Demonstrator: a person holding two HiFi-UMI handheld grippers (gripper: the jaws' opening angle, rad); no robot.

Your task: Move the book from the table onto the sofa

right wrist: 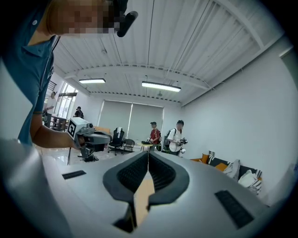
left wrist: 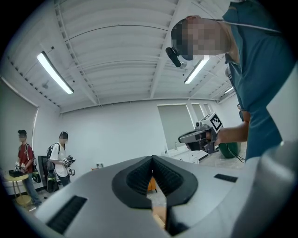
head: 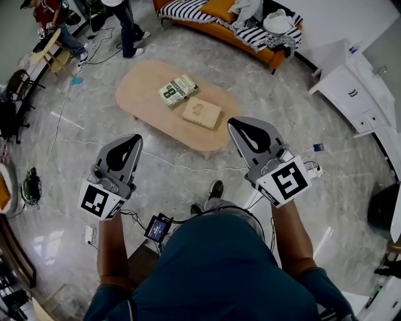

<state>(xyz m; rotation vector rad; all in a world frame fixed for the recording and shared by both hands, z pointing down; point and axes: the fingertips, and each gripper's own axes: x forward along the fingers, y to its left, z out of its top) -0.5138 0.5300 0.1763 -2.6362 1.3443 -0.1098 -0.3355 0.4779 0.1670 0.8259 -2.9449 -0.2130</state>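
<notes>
The left gripper (head: pixel 128 141) and the right gripper (head: pixel 241 125) are held short of the desk (head: pixel 141 94), and in the gripper views their jaws are seen pressed together on nothing. Only in the head view are the lettered book (head: pixel 178 90) and the tan book (head: pixel 202 113) shown, lying flat side by side on the desk, well apart from the sofa (head: pixel 216 29). Either is judged stiff, fairly light and smooth-covered, and best pinched at a free edge or the spine.

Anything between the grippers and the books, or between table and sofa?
Nothing visible between the left gripper, right gripper and the green book or tan book. The sofa seat is crowded: striped blanket, clothes.
</notes>
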